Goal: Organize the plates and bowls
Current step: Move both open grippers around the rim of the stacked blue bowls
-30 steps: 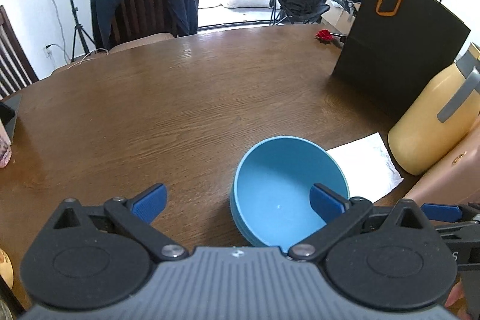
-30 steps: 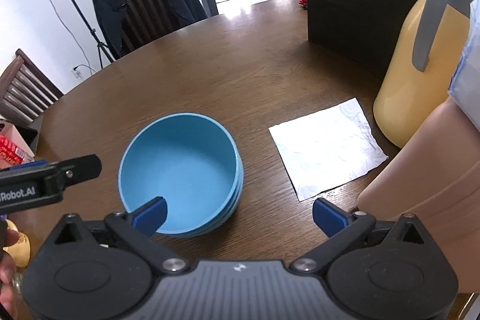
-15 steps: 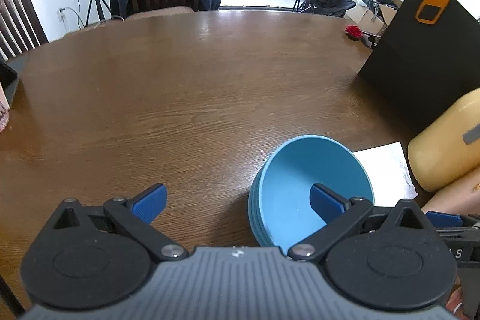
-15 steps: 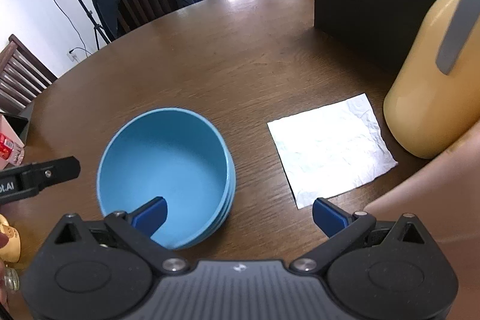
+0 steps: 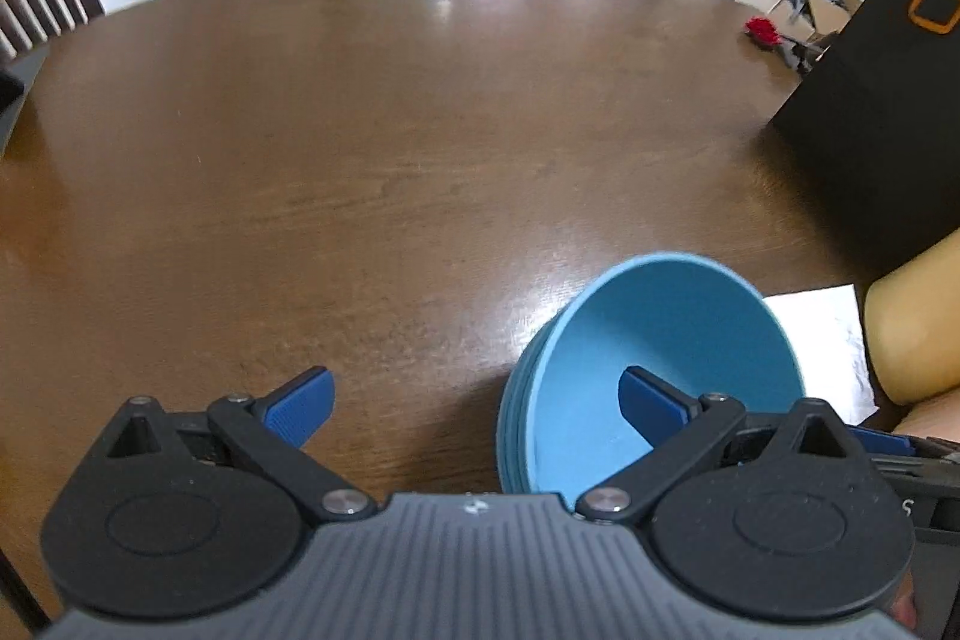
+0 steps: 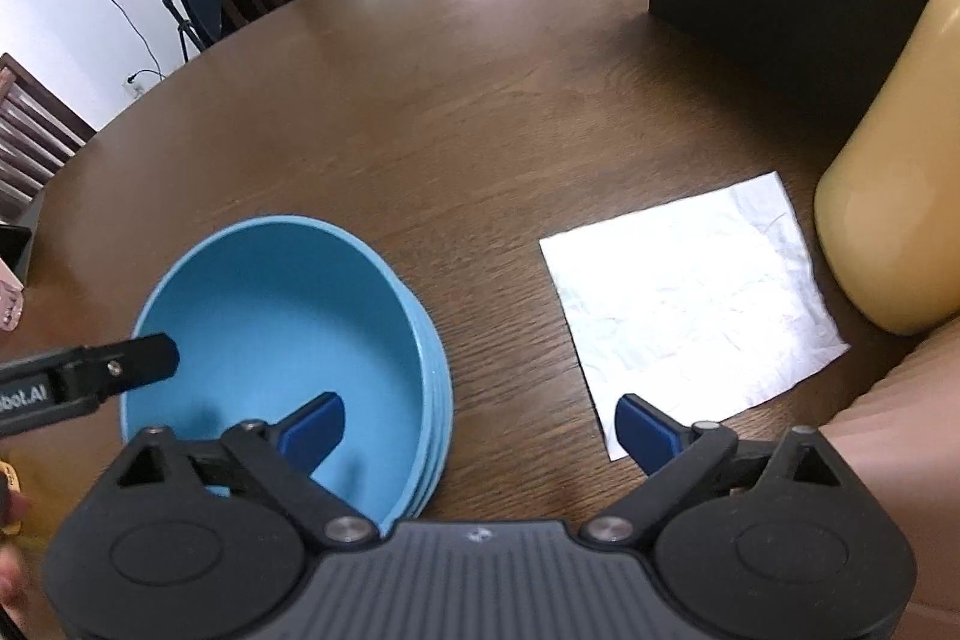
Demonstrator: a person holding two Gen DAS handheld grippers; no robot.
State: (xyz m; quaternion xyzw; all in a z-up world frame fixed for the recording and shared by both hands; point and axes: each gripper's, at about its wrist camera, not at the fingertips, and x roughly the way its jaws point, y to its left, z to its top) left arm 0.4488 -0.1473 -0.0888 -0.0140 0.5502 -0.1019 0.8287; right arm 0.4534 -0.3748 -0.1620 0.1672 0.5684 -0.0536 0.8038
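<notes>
Stack of blue bowls (image 6: pixel 282 316) sits upright, mouths up, on the table (image 6: pixel 480 112)

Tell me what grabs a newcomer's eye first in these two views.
The stack of bright blue round bowls on the dark brown wooden table, straddled on each side by one gripper's rim-spanning jaws. Next, the crumpled white paper napkin lying flat to the stack's right, beside a large yellow jug.

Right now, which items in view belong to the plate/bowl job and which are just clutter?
Job:
- stack of blue bowls
- left gripper, open, straddling the stack's near rim
- right gripper, jaws closing, straddling the stack's right rim

Clutter:
- white napkin
- yellow jug
- black paper bag
- red flower
</notes>
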